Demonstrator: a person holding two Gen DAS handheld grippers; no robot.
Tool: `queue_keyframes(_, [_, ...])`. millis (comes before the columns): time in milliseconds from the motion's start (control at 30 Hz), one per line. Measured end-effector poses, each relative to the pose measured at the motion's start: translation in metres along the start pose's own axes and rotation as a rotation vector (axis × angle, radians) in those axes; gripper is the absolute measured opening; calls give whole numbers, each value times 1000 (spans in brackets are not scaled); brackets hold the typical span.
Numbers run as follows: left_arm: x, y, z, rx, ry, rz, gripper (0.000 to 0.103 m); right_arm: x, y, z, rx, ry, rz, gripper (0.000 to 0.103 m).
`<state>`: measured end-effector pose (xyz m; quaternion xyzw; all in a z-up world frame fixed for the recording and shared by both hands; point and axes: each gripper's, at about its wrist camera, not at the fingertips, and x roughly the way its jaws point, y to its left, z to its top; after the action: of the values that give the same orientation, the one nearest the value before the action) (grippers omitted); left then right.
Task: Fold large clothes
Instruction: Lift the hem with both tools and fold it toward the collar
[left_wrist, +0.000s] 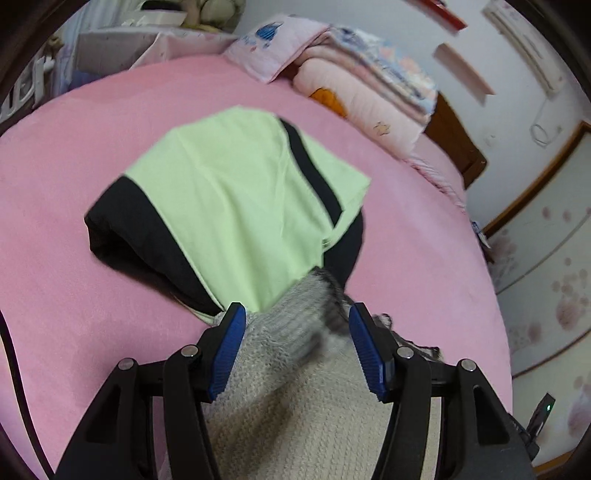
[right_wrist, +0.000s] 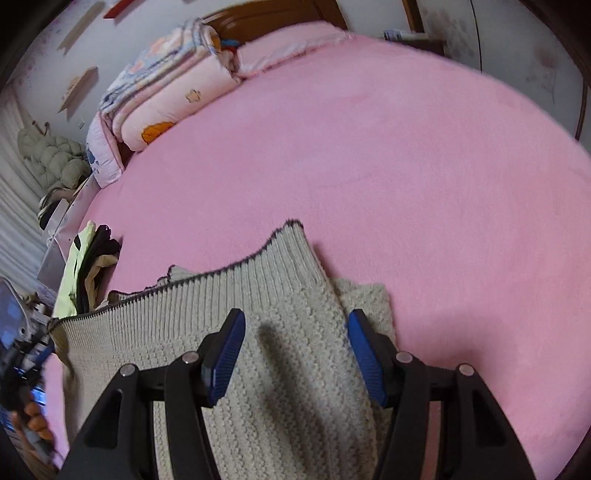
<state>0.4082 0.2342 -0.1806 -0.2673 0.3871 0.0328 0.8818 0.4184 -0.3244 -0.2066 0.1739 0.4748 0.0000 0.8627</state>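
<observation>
A cream knitted sweater (right_wrist: 266, 332) with a dark-edged ribbed hem lies on the pink bed (right_wrist: 406, 166). In the left wrist view its blurred ribbed hem (left_wrist: 295, 332) sits between the jaws. My left gripper (left_wrist: 297, 314) is open, its blue pads either side of the knit. My right gripper (right_wrist: 295, 321) is open over the sweater's body, with the pads apart and the fabric lying flat beneath. The left gripper and the hand holding it show at the right wrist view's left edge (right_wrist: 22, 369).
A folded light-green and black garment (left_wrist: 229, 199) lies on the bed beyond the left gripper; it also shows in the right wrist view (right_wrist: 85, 266). Folded quilts and pillows (right_wrist: 166, 85) are stacked at the headboard. Bare pink sheet (right_wrist: 443, 221) spreads to the right.
</observation>
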Motion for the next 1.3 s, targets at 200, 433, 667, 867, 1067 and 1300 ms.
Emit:
queue_keyframes(200, [-9,-21,-28,218,47,24,57,-21,29,-4,-95,-59,58,58])
queue_keyframes(433, [44,-57,-38,324,96,145,57,17,75,-8,-209,40,38,34])
queue_keyframes(667, [86,-61,-17,312,91,297,57,55,36,6,-59,83,-95,12])
queue_keyframes(867, [82,-60,-13,314,106,284,57,44,11,8,26,81,-71,0])
queue_keyframes(1067, [52,-71,-13,305,132,249,76,-2,21,5,-15,38,-50,5])
queue_keyframes(1300, [-23,-109,-20,395,118,174,88,-84,50,6,-42,1,30,7])
